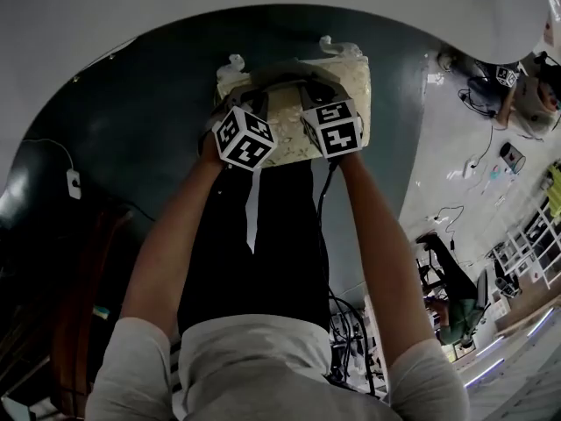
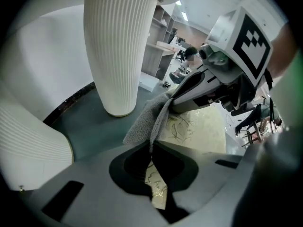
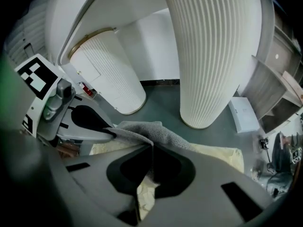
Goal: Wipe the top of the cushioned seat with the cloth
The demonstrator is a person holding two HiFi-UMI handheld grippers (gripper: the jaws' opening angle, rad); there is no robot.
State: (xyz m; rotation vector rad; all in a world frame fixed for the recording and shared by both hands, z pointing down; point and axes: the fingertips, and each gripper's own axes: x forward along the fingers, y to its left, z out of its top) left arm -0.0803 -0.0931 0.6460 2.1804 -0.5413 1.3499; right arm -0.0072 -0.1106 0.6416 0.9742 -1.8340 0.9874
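The cushioned seat is cream with a fine line pattern and stands on a dark floor below me. A grey cloth hangs stretched between both grippers just above the seat top. My left gripper is shut on one edge of the cloth, with the seat beyond it. My right gripper pinches the other edge of the cloth over the seat. In the head view the left gripper and right gripper sit side by side, close together.
White ribbed pedestals rise from the dark teal floor just beyond the seat. A white box lies on the floor at right. Cables, desks and seated people fill the room to the right.
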